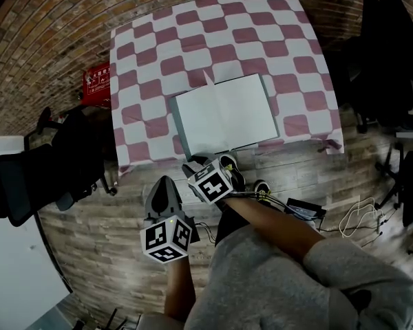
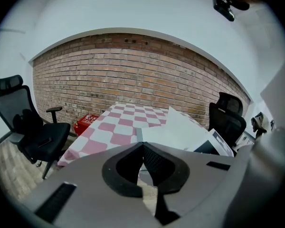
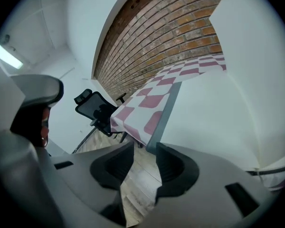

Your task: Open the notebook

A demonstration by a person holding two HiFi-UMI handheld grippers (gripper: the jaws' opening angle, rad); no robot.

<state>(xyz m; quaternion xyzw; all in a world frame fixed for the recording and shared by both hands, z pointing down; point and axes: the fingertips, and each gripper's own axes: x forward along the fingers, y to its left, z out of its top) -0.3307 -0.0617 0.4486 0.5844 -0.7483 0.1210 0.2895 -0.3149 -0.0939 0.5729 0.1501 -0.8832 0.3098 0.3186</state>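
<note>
The notebook [image 1: 226, 114] lies open on the pink-and-white checked tablecloth [image 1: 151, 47], blank white pages up, grey cover edge showing at its left. My right gripper [image 1: 191, 165] hovers just off the table's near edge, below the notebook's front left corner. In the right gripper view its jaws [image 3: 145, 148] stand apart, and the notebook's grey edge [image 3: 161, 118] and white page [image 3: 218, 103] lie just beyond them, untouched. My left gripper [image 1: 163, 182] hangs lower, over the floor, away from the table. Its jaws [image 2: 142, 145] meet with nothing between them, and the notebook [image 2: 175, 127] is ahead.
A black office chair [image 1: 27, 177] stands left of the table, with a red box [image 1: 96, 82] on the floor by the wall. More dark chairs [image 1: 385, 60] stand at the right. Cables [image 1: 358, 215] lie on the wooden floor. A white desk [image 1: 14, 267] is at bottom left.
</note>
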